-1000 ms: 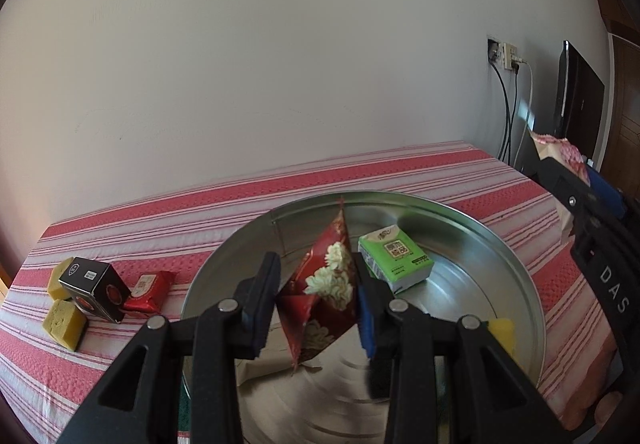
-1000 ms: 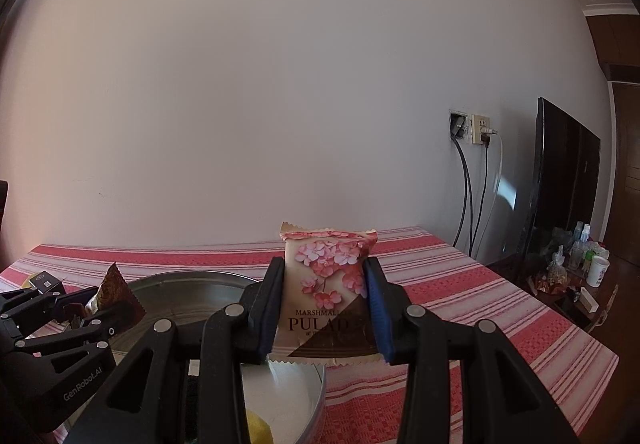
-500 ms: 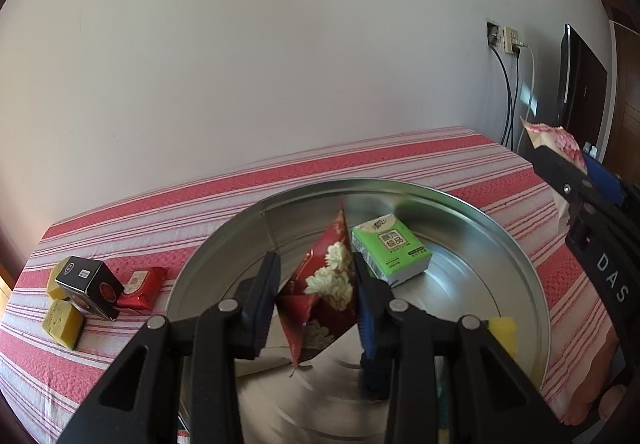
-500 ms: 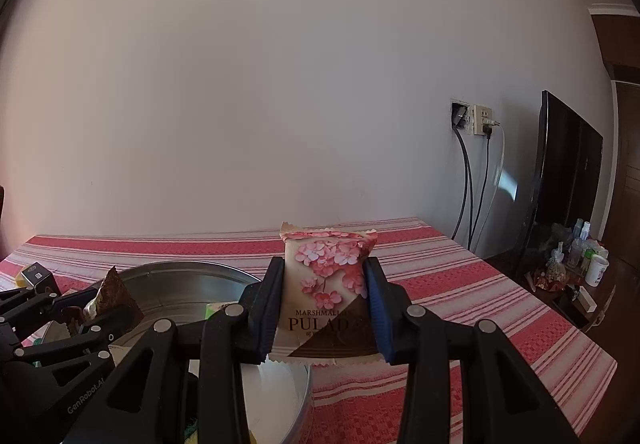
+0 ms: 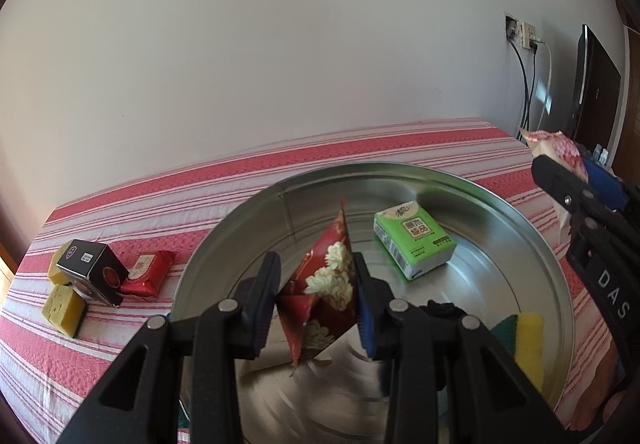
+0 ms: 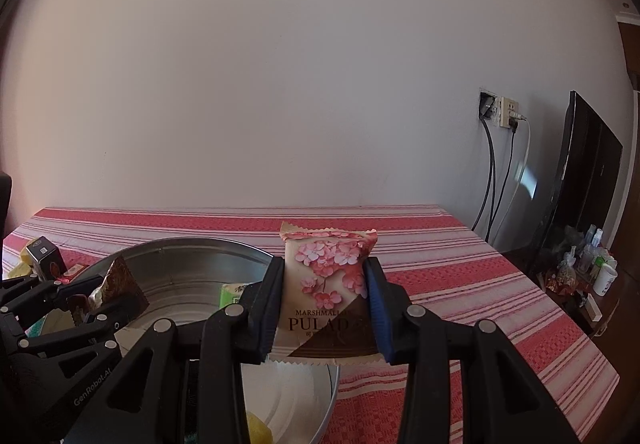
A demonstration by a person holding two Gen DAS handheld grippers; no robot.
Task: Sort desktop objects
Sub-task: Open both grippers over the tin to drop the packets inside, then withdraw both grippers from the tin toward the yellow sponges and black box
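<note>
My left gripper (image 5: 316,276) is shut on a red snack packet (image 5: 324,292) printed with white flowers, held above the round metal basin (image 5: 256,220). A green tissue pack (image 5: 414,240) lies inside the basin, and a yellow-green sponge (image 5: 526,340) rests at its right wall. My right gripper (image 6: 324,280) is shut on a pink-flowered marshmallow packet (image 6: 326,272), held over the basin's near right rim (image 6: 334,376). In the left wrist view that gripper and its packet (image 5: 556,150) show at the right edge. The left gripper (image 6: 92,296) with its packet shows at the left of the right wrist view.
On the red striped tablecloth (image 5: 168,200) left of the basin lie a black box (image 5: 90,270), a red wrapped packet (image 5: 146,274) and two yellow blocks (image 5: 64,310). A wall socket with cables (image 6: 500,112) and a dark screen (image 6: 580,180) stand at the right, past the table's edge.
The left view has tilted so the basin sits a little higher and fuller in frame. In the right view the basin slid left under the marshmallow packet. Both grips are unchanged.
</note>
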